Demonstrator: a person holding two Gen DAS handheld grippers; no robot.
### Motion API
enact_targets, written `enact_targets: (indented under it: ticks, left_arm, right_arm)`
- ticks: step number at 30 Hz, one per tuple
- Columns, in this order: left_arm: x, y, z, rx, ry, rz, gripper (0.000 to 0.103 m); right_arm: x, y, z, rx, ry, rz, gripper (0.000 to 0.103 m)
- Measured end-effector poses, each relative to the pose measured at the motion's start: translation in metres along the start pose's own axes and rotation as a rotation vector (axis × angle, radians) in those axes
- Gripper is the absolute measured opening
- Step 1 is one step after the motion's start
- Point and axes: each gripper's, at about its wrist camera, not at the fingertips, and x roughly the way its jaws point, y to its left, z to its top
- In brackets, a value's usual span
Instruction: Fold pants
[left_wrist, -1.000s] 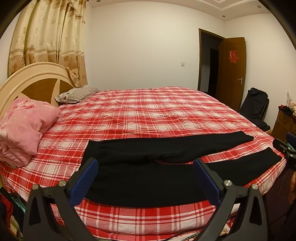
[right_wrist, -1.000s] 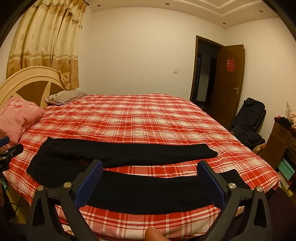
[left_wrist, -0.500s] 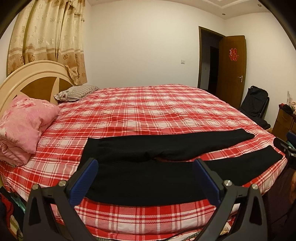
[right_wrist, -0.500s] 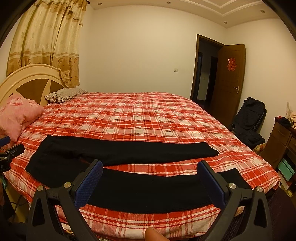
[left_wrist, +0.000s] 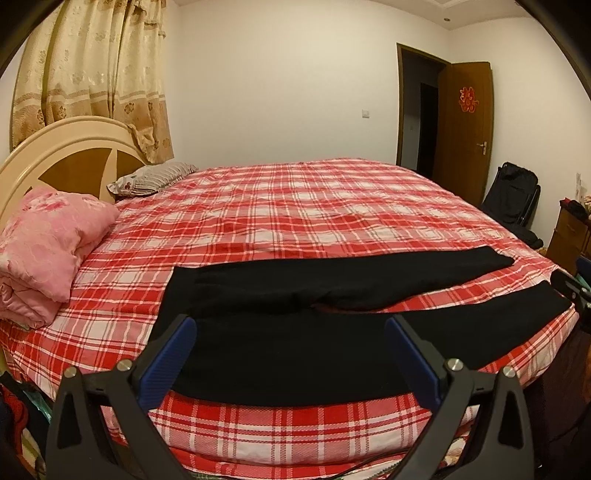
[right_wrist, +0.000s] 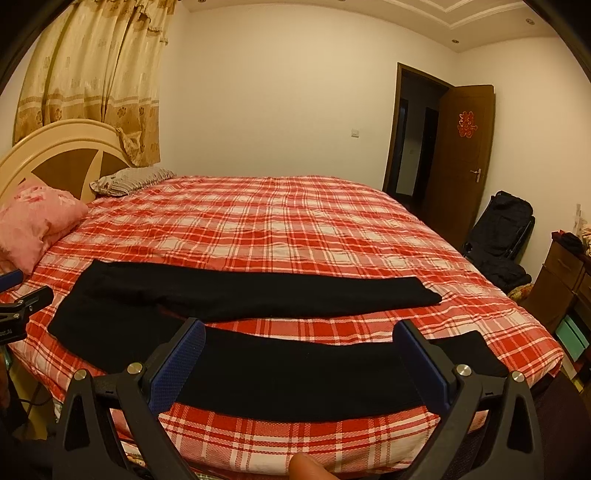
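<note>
Black pants (left_wrist: 295, 350) lie flat on the red plaid bed (left_wrist: 295, 221), waist to the left, two legs spread apart toward the right; they also show in the right wrist view (right_wrist: 258, 295). My left gripper (left_wrist: 290, 325) is open and empty, hovering above the waist and near leg at the bed's front edge. My right gripper (right_wrist: 299, 328) is open and empty above the near leg (right_wrist: 295, 376). Each gripper shows at the edge of the other's view: the right one in the left wrist view (left_wrist: 572, 291), the left one in the right wrist view (right_wrist: 22, 306).
A pink folded quilt (left_wrist: 48, 243) and a striped pillow (left_wrist: 151, 179) lie by the headboard (left_wrist: 74, 155) at left. A black chair (left_wrist: 513, 199), a wooden cabinet (left_wrist: 569, 236) and an open door (left_wrist: 465, 125) stand at right.
Both grippers have moved slightly down and forward toward the bed; the pants sit a little higher in both views. Both stay open.
</note>
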Motion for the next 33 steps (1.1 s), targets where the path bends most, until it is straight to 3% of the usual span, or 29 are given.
enact_targets:
  ticks: [6,10,18,24,26,28,29,33]
  left_arm:
    - [0.03,0.008,-0.009,0.01,0.045,-0.019,0.103]
    - [0.066,0.026,-0.013,0.015,0.098,-0.022,0.103]
    - [0.157,0.114,0.011,-0.027,0.168,0.13,0.103]
    - [0.225,0.169,0.024,-0.104,0.207,0.205,0.101]
    - [0.245,0.18,0.024,-0.123,0.233,0.197,0.093]
    - [0.259,0.185,0.023,-0.123,0.257,0.19,0.088]
    - [0.265,0.186,0.022,-0.124,0.266,0.183,0.083]
    - [0.291,0.192,0.025,-0.139,0.309,0.149,0.071]
  right_arm:
    - [0.03,0.006,-0.014,-0.016,0.056,0.051,0.102]
    - [0.059,0.008,-0.025,-0.05,0.116,0.023,0.102]
    - [0.113,-0.031,-0.029,0.036,0.228,-0.036,0.102]
    - [0.141,-0.057,-0.011,0.026,0.243,-0.092,0.102]
    - [0.151,-0.066,-0.002,0.007,0.251,-0.106,0.092]
    - [0.164,-0.077,0.004,-0.004,0.278,-0.086,0.067]
    - [0.174,-0.085,0.007,0.005,0.302,-0.079,0.062]
    - [0.201,-0.111,0.015,0.039,0.343,-0.105,0.058]
